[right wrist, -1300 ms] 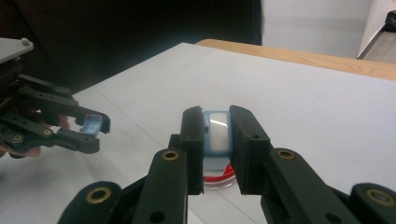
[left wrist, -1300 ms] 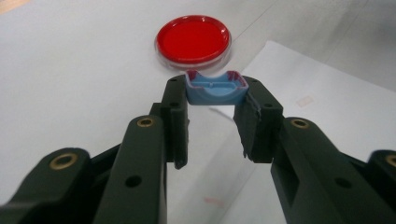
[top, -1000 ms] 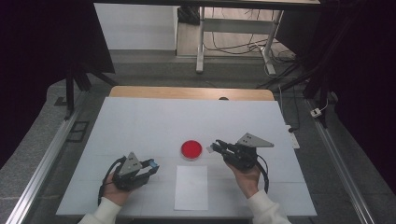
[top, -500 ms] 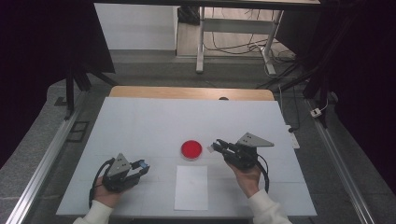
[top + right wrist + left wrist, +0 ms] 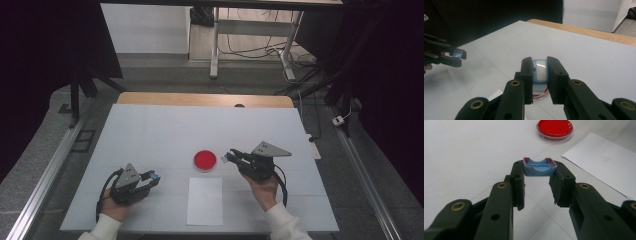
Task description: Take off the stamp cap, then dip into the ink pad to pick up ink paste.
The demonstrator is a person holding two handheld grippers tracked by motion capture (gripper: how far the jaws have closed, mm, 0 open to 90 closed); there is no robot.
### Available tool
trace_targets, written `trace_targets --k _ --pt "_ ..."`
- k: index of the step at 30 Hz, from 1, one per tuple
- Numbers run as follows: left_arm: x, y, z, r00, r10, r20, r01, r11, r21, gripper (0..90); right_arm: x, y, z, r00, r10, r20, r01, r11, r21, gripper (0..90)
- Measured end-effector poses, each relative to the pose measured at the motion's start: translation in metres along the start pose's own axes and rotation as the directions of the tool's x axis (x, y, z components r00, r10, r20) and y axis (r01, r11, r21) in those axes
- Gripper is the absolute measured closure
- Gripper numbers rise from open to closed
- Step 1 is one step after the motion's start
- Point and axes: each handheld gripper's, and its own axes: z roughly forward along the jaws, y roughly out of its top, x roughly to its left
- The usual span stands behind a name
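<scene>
Left hand-held gripper (image 5: 539, 186) clamped on blue cap-like piece (image 5: 539, 167), kept low over desk (image 5: 150, 135). Right hand-held gripper (image 5: 539, 72) clenched on pale blue item (image 5: 539, 71), possibly matching part, poised beside red dish (image 5: 205, 160), near paper sheet (image 5: 205, 200).

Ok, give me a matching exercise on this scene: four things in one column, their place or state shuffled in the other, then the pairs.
Things:
1. red dish
2. white paper sheet
3. blue cap piece
4. blue-and-white piece

Places:
A. clamped in the right gripper
B. lying flat at the table's near edge
C. pinched at the left gripper tips
D. standing on the table between the two grippers

Pairs: 1-D, 2-B, 3-C, 4-A
</scene>
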Motion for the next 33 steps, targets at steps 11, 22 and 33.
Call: trace_targets --k 11,22,33 --pt "0.002 0.000 0.000 1.0000 -0.001 0.002 0.001 1.0000 -0.002 65.5 0.000 0.005 0.010 1.0000 -0.008 0.001 0.008 1.000 0.014 75.5" --pt "0.002 0.001 0.003 1.0000 0.000 0.008 0.000 1.0000 0.004 65.5 -0.004 0.014 0.025 0.9999 -0.013 -0.009 0.014 0.998 0.059 75.4" --pt "0.001 0.002 0.005 0.9999 0.005 0.013 -0.005 1.0000 0.007 65.5 -0.006 0.022 0.038 0.9999 -0.014 -0.008 0.015 0.996 0.086 75.4"
